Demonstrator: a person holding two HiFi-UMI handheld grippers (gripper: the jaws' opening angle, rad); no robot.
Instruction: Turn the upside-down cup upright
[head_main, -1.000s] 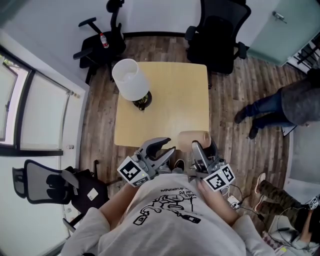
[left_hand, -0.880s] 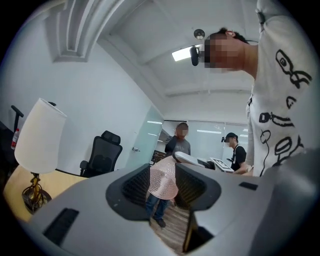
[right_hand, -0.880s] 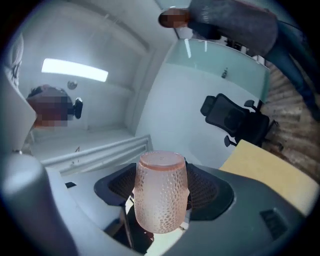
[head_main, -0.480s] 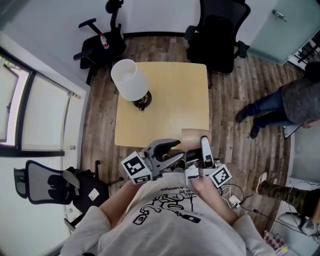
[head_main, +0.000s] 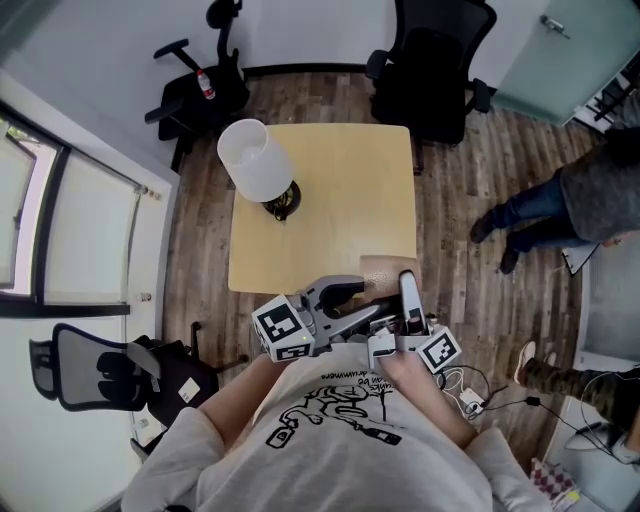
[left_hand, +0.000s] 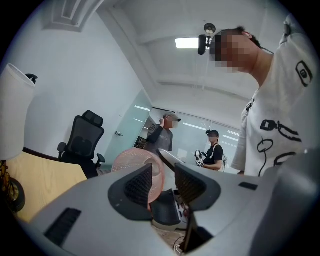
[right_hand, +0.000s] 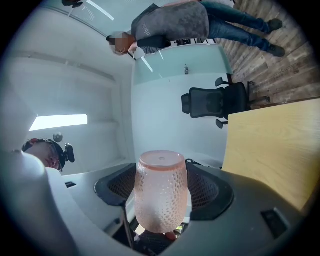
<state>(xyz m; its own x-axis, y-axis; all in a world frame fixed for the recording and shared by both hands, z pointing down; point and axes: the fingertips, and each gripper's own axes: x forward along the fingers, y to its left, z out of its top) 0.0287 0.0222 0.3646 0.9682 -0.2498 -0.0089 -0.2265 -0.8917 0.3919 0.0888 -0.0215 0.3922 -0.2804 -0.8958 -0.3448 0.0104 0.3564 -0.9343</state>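
Cup (right_hand: 160, 200) in rt tongs (right_hand: 162, 186), lamp (head_main: 255, 160) on table (head_main: 350, 200), poss. bottle (head_main: 205, 84) on chair (head_main: 190, 108)

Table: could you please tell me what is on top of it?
Only a lamp stands on the table, near its far left corner. Its white shade hides the tabletop beneath. The pink cup is held in the right claw, by the table's near edge.
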